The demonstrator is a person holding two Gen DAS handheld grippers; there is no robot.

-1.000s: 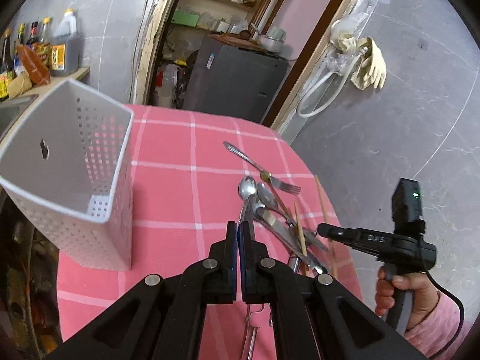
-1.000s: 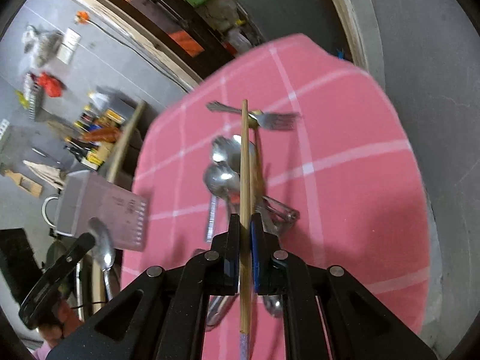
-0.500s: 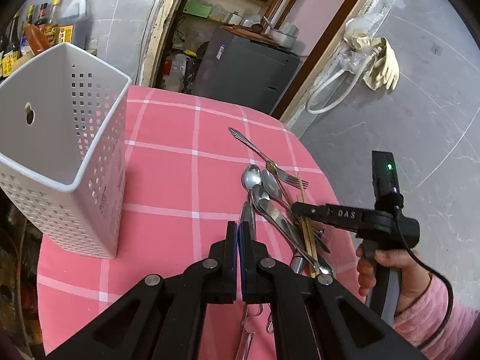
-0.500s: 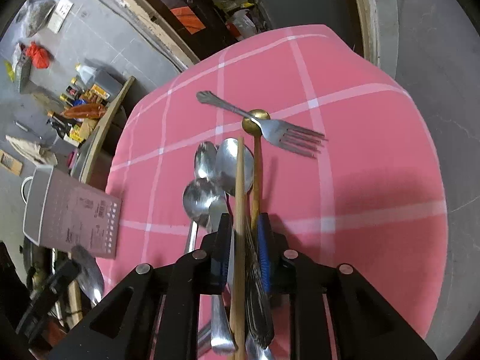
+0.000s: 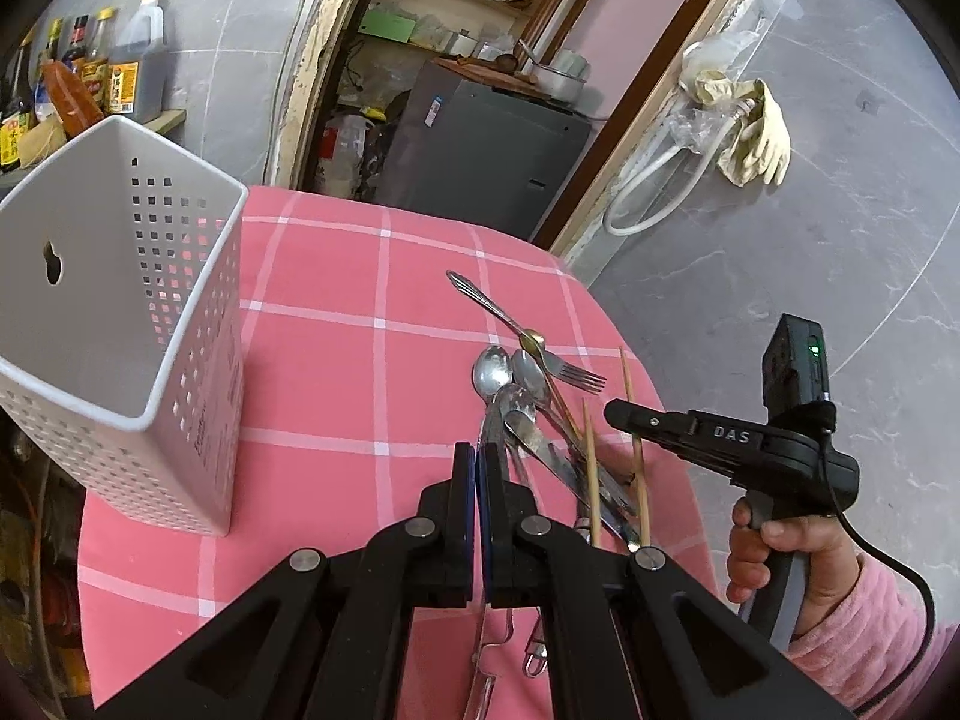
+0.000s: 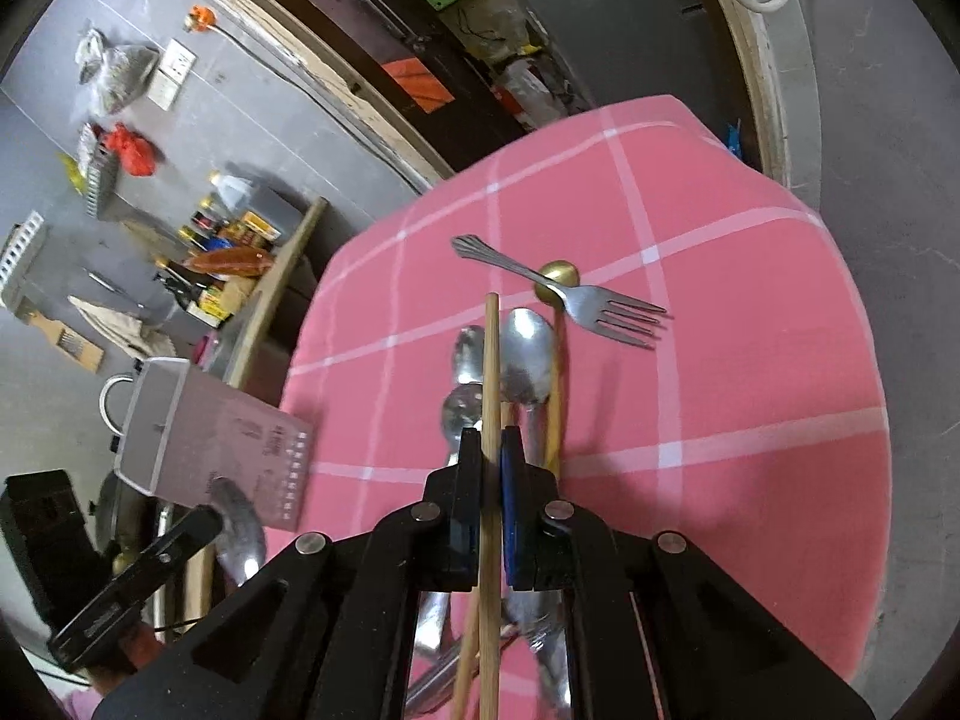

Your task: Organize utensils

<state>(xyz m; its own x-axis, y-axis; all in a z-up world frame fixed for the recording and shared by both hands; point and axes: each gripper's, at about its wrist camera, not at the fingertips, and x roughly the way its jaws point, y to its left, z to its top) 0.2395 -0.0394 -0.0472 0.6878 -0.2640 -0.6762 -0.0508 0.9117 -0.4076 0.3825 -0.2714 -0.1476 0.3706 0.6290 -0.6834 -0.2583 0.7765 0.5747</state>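
Right hand-held gripper point(image 6: 492, 450) is pinching one thin wooden chopstick point(image 6: 491, 396) over the steel spoon-and-fork pile point(image 5: 528, 396) on the pink checked table point(image 5: 336, 360), jaws just closing on it, presumably for the white perforated plastic holder point(image 5: 120, 324); left hand-held gripper point(image 5: 477, 468) is idling closed, empty.

Left wrist camera looks down along its fingers from close above the pink checked tablecloth point(image 5: 336, 360), the doorway beyond. Right wrist camera faces the same utensil pile point(image 6: 516, 360), shared by both views, from its other side.
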